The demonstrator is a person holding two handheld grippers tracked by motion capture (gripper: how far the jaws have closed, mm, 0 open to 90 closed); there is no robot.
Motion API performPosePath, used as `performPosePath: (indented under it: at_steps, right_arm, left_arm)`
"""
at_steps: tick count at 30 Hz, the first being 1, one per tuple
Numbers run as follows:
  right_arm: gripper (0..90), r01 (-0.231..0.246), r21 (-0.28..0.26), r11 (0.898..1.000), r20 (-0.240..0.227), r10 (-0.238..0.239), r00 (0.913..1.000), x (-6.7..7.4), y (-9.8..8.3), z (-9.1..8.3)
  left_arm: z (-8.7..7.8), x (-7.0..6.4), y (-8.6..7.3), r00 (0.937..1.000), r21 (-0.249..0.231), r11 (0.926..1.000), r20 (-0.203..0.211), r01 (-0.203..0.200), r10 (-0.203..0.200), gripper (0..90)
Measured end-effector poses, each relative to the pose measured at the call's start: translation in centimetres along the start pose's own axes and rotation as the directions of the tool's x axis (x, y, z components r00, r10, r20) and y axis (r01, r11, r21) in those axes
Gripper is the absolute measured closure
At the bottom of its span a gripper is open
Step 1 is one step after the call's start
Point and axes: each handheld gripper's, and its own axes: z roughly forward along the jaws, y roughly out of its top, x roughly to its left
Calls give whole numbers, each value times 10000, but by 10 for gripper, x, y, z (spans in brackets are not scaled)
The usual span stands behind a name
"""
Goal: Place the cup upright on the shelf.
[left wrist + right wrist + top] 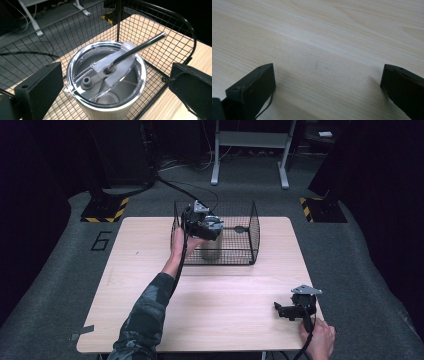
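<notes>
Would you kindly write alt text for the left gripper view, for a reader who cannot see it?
A steel tumbler with a clear lid and a metal straw stands inside a black wire basket on a wooden table. The left gripper has its two black jaws open, one on either side of the tumbler, not touching it.

In the high view the left gripper (pixel 202 222) covers the top of the tumbler (pixel 211 251) inside the wire basket (pixel 252 227), so its lid and most of its straw are hidden there; only the lower wall shows below the gripper. The person's left arm is cut off by the bottom edge, and the right hand (pixel 318 339) is partly cut off there too. In the left gripper view the tumbler's (pixel 106 82) base runs out of the bottom edge, and both jaws are cropped at the lower corners. Whether the straw (pixel 138 48) touches the basket mesh behind the tumbler cannot be told. In the right gripper view both jaws are cropped.
</notes>
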Motion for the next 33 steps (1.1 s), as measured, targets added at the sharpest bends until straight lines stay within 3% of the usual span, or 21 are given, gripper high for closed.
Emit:
performPosePath:
  at_steps: [4, 9, 11, 12, 17, 20, 25, 28, 29, 30, 31, 32, 33]
  right_arm:
    - [0, -2, 4, 10000, 1, 2, 10000, 0, 0, 0]
    - [0, -1, 0, 10000, 1, 1, 10000, 0, 0, 0]
    - [0, 1, 0, 10000, 1, -1, 10000, 0, 0, 0]
    - [0, 2, -2, 10000, 0, -2, 10000, 0, 0, 0]
    - [0, 5, 0, 10000, -1, -5, 10000, 0, 0, 0]
    - [0, -11, 4, 10000, 1, 11, 10000, 0, 0, 0]
    - [0, -30, 9, 10000, -1, 30, 10000, 0, 0, 0]
    - [0, -1, -1, 10000, 4, 1, 10000, 0, 0, 0]
    - [0, -1, -1, 10000, 4, 1, 10000, 0, 0, 0]
    - [0, -26, 6, 10000, 4, 26, 10000, 0, 0, 0]
    - [0, -7, 2, 10000, 4, 7, 10000, 0, 0, 0]
    - [0, -4, 0, 10000, 5, 4, 10000, 0, 0, 0]
    - [0, -38, 11, 10000, 3, 38, 10000, 0, 0, 0]
  left_arm:
    - [-9, -3, 0, 9996, -38, 9996, -37, -265, 265, 0]
    - [-24, -3, -3, 9996, -235, 9993, -60, -288, 287, 0]
    - [-32, -3, -5, 9999, -352, 9993, -34, -158, 157, 0]
    - [-42, -3, -8, 9997, -430, 9988, -53, -226, 224, 0]
    - [-60, -6, -18, 9992, -392, 9984, -26, -404, 403, 0]
    - [-78, -10, -32, 9985, -423, 9976, -134, -539, 534, 0]
    - [-94, -12, -49, 9984, -474, 9975, -246, -519, 508, 0]
    - [-107, -12, -72, 9985, -337, 9983, -284, -483, 473, 0]
    - [-107, -12, -72, 9985, -337, 9983, -284, -483, 473, 0]
    - [-114, -12, -85, 9984, -236, 9989, -420, -395, 385, 0]
    - [-114, -12, -85, 9984, -236, 9989, -420, -395, 385, 0]
    - [-120, -11, -101, 9983, -196, 9996, -541, -219, 208, 0]
    - [-120, -11, -101, 9983, -196, 9996, -541, -219, 208, 0]
